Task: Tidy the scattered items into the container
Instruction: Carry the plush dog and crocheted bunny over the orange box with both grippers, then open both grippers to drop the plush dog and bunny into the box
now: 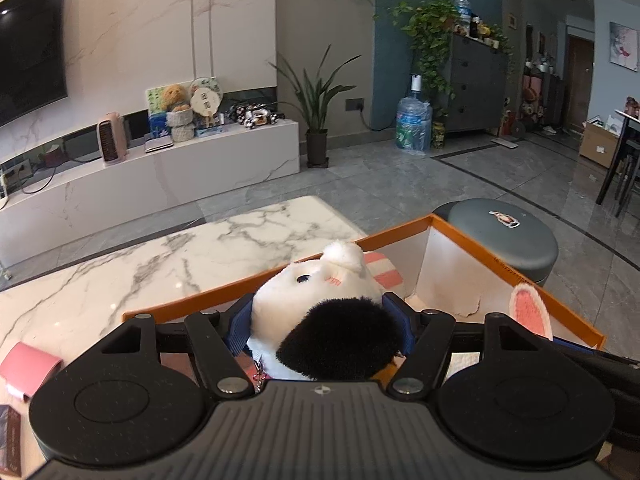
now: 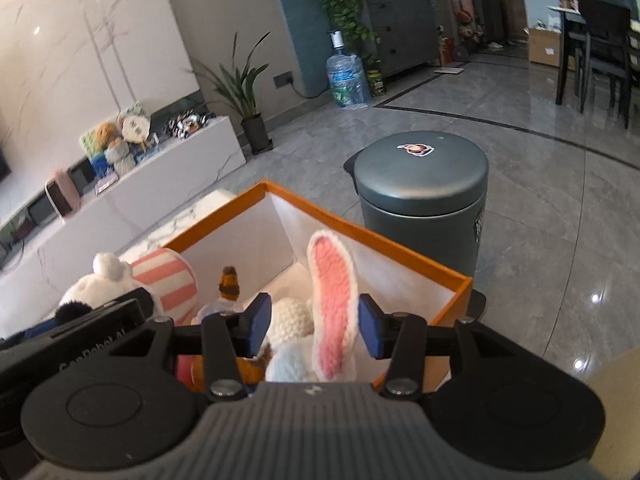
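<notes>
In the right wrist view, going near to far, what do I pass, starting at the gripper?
Right gripper → white crocheted rabbit with a tall pink-lined ear → white inner wall of the orange-rimmed box → dark grey round lidded bin → blue water jug.

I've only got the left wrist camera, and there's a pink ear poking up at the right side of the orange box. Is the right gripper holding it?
Observer: No. The right gripper is open, with a blue pad on each side of the ear and neither pressing on it.
Operator: What's the ear attached to?
Observer: A white crocheted rabbit, sitting low inside the box.
Operator: Anything else beside it?
Observer: A small brown-and-yellow striped knitted piece stands just left of the rabbit in the right wrist view.
</notes>
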`<state>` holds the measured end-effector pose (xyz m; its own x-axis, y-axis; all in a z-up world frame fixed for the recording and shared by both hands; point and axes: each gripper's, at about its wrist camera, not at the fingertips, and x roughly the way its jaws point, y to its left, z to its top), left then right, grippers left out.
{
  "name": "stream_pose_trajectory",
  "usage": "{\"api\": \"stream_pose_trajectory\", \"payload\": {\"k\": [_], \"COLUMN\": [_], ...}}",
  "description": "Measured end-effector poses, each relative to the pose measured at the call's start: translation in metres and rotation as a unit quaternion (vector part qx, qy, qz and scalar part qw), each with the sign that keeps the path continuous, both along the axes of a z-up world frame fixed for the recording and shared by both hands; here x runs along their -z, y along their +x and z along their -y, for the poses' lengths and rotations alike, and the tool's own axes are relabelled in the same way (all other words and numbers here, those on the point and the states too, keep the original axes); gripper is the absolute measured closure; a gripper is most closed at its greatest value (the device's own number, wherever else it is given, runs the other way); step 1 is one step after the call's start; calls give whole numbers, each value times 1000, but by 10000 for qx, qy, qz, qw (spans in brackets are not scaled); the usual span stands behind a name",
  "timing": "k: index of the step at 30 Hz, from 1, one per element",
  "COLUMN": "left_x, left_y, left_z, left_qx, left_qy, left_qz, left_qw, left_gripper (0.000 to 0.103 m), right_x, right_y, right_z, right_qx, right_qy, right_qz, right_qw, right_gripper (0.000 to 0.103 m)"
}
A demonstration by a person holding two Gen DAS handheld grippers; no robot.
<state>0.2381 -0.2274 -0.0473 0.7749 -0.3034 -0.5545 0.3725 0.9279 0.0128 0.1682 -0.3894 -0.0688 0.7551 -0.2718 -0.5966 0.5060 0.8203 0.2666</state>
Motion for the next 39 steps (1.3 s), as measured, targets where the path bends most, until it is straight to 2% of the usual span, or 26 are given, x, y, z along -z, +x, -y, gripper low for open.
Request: {"api": "stream_pose_trajectory", "payload": {"k": [3,7,11,20,25,35,39], "left_x": [2,8,17,18,14,2,-5], "left_y": [7,20,29,27,24,7,-4], "left_z": [5,10,9,5,3,-6,-17], "left_qx": [38,56,-15,-138,-230,-432,-542], "left_qy": [-14,-82,-246,-227,-211,-20,-34], "left_qz": [-57,-258,-654,-778,-791,-494,-447], "left_qw": [10000,9996,9976,9966,9964,9978,9975], "left_gripper": [25,24,23,19,17,17,15], "right_x": [0,1,2,1,1,2,0], "right_y": [-3,-3,-2,1,3,2,-2], "right_z": [6,8,11,12,10,9,5], "right_qx": [136,150,154,157,143,55,-28], "right_qy": [186,203,249,236,248,294,240], "right_qz": [100,129,171,164,164,192,267], "right_qw": [9997,9996,9994,9995,9995,9994,9994], "right_gripper": [46,46,45,43,42,39,31]}}
